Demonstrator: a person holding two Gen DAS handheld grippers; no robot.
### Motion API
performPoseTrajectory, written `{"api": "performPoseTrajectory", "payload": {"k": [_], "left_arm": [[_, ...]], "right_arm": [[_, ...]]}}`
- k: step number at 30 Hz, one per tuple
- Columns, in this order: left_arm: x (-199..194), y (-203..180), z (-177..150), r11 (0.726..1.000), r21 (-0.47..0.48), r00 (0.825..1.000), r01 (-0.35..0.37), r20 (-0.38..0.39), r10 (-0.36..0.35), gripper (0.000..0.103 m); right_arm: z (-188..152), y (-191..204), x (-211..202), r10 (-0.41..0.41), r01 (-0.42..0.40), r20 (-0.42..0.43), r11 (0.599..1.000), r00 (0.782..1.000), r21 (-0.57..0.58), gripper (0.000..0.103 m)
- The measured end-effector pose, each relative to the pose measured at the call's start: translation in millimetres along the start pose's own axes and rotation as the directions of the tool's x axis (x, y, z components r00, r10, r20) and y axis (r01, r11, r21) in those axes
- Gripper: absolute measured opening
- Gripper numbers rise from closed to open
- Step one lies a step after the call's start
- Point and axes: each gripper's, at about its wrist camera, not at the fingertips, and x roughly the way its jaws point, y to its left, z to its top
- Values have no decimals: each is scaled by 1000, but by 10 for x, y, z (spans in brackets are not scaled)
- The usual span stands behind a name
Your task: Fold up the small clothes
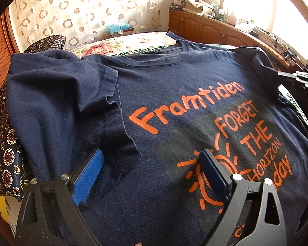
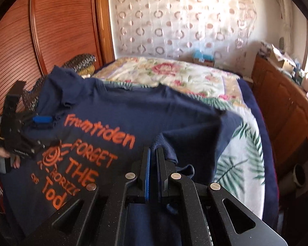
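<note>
On the bed [image 2: 195, 78], left tool [image 1: 152, 170] spread wide over navy T-shirt [image 1: 174, 82], right tool [image 2: 153, 153] clenched on its sleeve [image 2: 195, 135].

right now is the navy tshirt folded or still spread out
Partly folded: the navy t-shirt lies print-up on the bed, its left sleeve folded in, while the right gripper pinches the other side's fabric.
</note>
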Motion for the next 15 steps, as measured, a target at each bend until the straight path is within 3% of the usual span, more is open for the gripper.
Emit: {"api": "performPoseTrajectory", "payload": {"k": [1, 3, 5, 10, 15], "left_arm": [[0, -2, 0, 1000, 0, 1000, 0, 0, 0, 94], [-1, -3, -1, 1000, 0, 1000, -1, 1, 1, 94], [-1, -3, 1, 1000, 2, 1000, -2, 1, 2, 94], [-57, 2, -6, 1000, 13, 1000, -24, 15, 24, 94], [-358, 28, 31, 999, -16, 995, -28, 99, 29, 94]], "right_arm": [[-25, -32, 4, 2, -2, -8, 1000, 1000, 7, 9], [-58, -80, -4, -6, 6, -14, 1000, 1000, 19, 27], [-82, -159, -43, -14, 14, -4, 1000, 1000, 28, 32], [-103, -285, -187, -27, 25, 33, 998, 999, 58, 34], [-134, -418, -170, -60, 56, 42, 994, 997, 96, 34]]}}
